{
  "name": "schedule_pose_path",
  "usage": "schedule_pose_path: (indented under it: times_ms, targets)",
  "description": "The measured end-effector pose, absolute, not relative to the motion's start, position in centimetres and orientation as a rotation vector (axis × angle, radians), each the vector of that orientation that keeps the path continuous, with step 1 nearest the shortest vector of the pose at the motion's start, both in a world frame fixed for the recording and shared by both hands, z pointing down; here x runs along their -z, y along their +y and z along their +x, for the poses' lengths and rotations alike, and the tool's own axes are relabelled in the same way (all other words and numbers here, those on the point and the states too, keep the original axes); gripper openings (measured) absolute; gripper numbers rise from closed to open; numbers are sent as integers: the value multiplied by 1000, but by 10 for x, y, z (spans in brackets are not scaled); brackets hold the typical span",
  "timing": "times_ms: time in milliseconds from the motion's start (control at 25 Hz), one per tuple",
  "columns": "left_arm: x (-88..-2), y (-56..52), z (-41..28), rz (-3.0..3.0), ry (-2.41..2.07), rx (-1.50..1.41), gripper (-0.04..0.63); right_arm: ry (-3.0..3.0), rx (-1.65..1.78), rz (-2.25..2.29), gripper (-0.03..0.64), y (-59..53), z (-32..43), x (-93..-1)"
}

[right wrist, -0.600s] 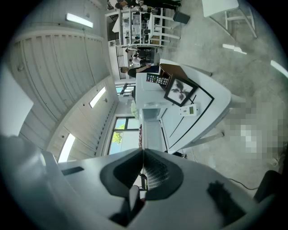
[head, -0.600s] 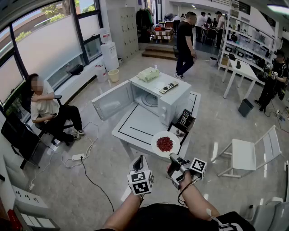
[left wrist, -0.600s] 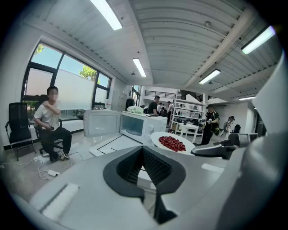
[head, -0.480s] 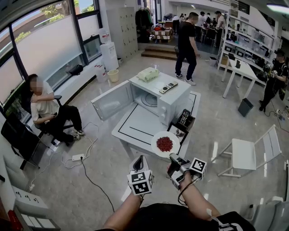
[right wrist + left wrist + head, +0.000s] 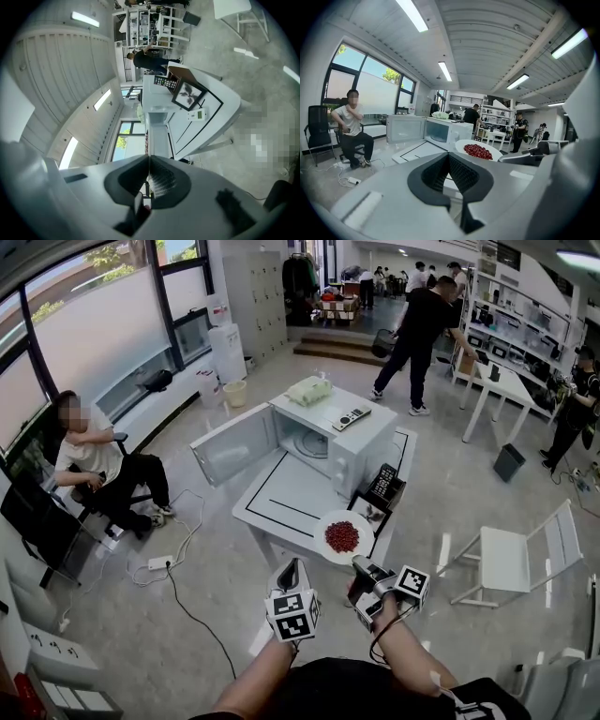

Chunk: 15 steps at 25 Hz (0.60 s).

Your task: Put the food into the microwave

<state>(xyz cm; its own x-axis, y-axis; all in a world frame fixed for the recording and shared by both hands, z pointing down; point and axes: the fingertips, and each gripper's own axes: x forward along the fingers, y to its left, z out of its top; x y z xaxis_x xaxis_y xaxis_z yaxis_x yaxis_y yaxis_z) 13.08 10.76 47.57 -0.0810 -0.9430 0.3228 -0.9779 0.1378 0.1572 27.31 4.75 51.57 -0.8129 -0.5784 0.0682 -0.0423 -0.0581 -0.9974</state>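
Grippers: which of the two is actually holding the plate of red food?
The right gripper. Its jaws are closed on the near rim of the plate. The left gripper sits beside it, short of the plate, with its jaws shut on nothing.

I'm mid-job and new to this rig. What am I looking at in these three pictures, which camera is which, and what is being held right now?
There is no robot arm here. A person holds a two-jaw claw in each hand. The wide picture comes from a camera on that person's head, looking steeply down. The other two pictures come from cameras riding on the claws, each looking along its own jaws.

The left claw is shut with nothing in it. The right claw is shut on the rim of the round white plate, which carries small red food pieces. The plate is at the near corner of the white table; I cannot tell whether it is lifted. Further back on the table stands the white microwave oven, with its door swung open.
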Motion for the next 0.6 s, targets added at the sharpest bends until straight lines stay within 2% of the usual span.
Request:
schedule_pose_path:
  times_ms: [600]
  targets:
    - [-481, 113, 117, 1880, -2033, -133, 9, 1841, 1915, -648, 17, 55, 247, -509]
